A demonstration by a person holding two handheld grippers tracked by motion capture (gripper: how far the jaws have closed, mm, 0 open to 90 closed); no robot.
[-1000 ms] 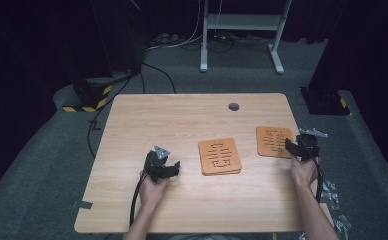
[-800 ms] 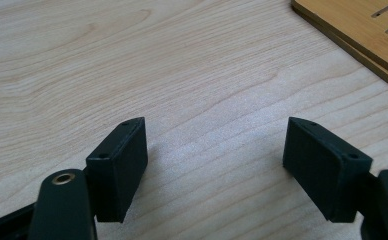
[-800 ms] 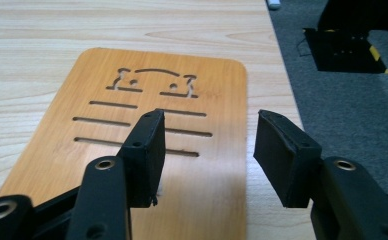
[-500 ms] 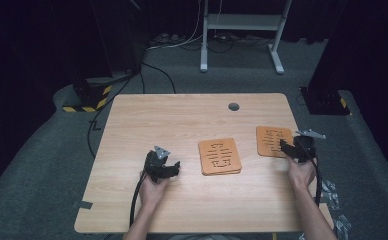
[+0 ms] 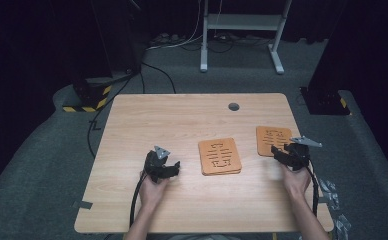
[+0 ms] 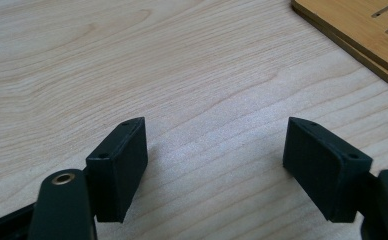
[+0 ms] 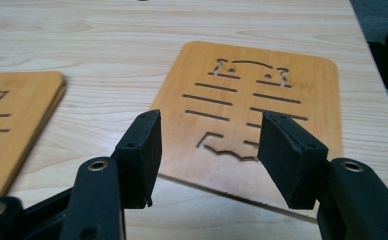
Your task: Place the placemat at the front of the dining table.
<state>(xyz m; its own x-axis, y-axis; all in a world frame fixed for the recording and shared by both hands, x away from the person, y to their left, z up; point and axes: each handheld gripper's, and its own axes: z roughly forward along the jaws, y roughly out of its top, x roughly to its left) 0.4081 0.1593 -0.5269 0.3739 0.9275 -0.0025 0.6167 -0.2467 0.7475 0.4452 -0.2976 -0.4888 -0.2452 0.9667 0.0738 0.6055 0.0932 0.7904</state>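
Two slotted wooden boards [image 5: 220, 156] [image 5: 273, 140] lie on one table [image 5: 182, 125]; left claw [image 6: 217, 165] and right claw [image 7: 209, 155] both gape empty.

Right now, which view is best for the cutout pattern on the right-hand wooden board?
The right gripper view: the right board sits close up just beyond the open right gripper, its slots sharp. The high view shows the whole right board small, near edge hidden by the gripper. The left gripper view catches a corner of the middle stack instead.

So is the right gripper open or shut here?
Open. The right gripper has its jaws spread apart with nothing between them, poised over the near edge of the orange slotted board.
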